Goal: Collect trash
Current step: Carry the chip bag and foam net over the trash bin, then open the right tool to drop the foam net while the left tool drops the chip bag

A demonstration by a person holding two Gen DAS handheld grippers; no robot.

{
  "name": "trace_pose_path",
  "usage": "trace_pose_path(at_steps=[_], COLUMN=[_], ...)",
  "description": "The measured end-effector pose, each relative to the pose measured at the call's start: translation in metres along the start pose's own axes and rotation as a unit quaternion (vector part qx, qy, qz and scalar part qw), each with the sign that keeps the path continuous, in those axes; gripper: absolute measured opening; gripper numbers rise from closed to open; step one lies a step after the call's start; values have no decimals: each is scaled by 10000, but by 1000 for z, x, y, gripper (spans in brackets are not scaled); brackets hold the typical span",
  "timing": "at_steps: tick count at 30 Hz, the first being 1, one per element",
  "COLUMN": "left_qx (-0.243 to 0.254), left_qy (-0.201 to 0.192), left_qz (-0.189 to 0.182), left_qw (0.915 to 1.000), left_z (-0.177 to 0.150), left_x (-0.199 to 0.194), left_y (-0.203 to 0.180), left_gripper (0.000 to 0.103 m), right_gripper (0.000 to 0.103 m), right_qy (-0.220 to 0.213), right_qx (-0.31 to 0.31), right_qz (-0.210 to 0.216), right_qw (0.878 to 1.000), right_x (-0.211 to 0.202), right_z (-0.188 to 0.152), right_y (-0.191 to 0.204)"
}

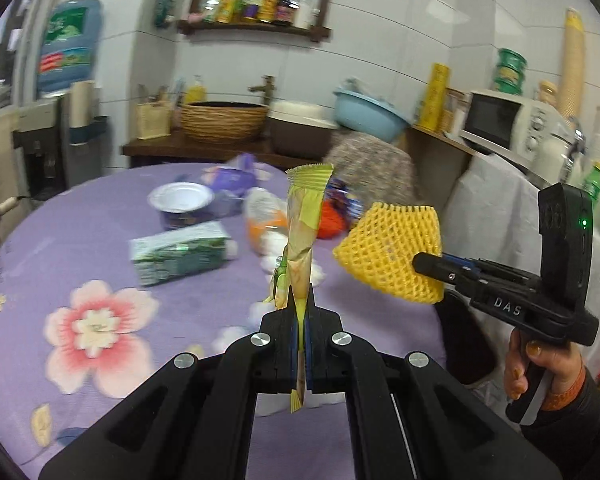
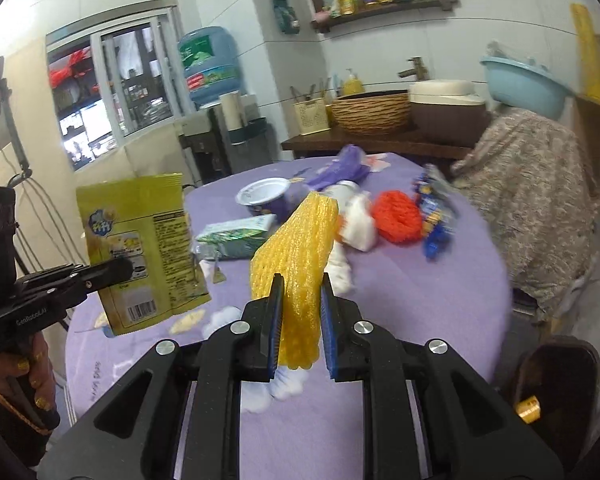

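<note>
So the round table (image 2: 400,300) is still littered with a cup, carton and wrappers. Mid-carry step: left gripper (image 1: 299,300) is clamped tight on a yellow snack bag (image 1: 302,236), right gripper (image 2: 300,300) squeezes a yellow foam net (image 2: 296,248). Next up, both probably need a bin, none visible.

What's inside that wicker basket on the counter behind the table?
Only a dark opening shows at the wicker basket's rim; its woven wall hides whatever lies inside. The brown counter carries it.
</note>
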State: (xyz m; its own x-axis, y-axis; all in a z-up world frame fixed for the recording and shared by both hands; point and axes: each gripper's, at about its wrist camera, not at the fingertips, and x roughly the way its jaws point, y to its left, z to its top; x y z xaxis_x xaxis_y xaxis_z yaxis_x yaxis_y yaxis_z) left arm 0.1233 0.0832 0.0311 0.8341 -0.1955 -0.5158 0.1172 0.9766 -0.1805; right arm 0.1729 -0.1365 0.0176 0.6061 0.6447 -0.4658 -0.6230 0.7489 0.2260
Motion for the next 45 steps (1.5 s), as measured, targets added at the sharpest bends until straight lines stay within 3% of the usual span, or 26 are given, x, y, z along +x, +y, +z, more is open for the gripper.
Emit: trace_pose_path(at_steps=[8, 10, 16, 22, 26, 30, 32, 33, 34, 39, 45], left_qx=[561, 763, 1369, 1641, 1613, 1488, 1543, 1548, 1538, 1490, 1619], left_qy=[486, 615, 1080, 1602, 1898, 2196, 2240, 2269, 2325, 2549, 2745], left_qz=[-1051, -1272, -1699, -1723, -1714, -1746, -1672, -1656, -1638, -1538, -1633], left_qw=[9917, 9870, 9699, 9580, 9532, 9482, 9477, 9472, 9463, 9430, 9337], left_z=[2, 0, -15, -41, -53, -61, -65, -67, -69, -78, -88], left_x=[72, 87, 134, 180, 204, 226, 235, 237, 242, 264, 282], left_y=[-104, -133, -210, -250, -262, -269, -271, -272, -274, -281, -300], left_gripper=[3, 3, 3, 3, 3, 3, 3, 3, 3, 3, 4], right_gripper=[18, 18, 18, 18, 18, 22, 36, 53, 64, 66, 75], right_qy=[-38, 37, 571, 1196, 1362, 1498, 1542, 1519, 1474, 1388, 1378], right_qx=[756, 976, 1430, 2107, 2444, 2558, 2580, 2577, 2559, 2391, 2068], right_qz=[-1331, -1825, -2712, -2828, -2903, -2886, -2858, -2869, -2938, -3023, -3098], right_qw=[9882, 9783, 9501, 9281, 9151, 9104, 9099, 9100, 9091, 9122, 9177], right_x=[-71, -87, -96, -69, -55, -40, -33, -32, -37, -51, -70], right_z=[-44, -61, -121, -182, -208, -217, -219, -219, -221, -226, -237], right_y=[-102, -134, -207, -265, -292, -298, -298, -298, -294, -275, -243])
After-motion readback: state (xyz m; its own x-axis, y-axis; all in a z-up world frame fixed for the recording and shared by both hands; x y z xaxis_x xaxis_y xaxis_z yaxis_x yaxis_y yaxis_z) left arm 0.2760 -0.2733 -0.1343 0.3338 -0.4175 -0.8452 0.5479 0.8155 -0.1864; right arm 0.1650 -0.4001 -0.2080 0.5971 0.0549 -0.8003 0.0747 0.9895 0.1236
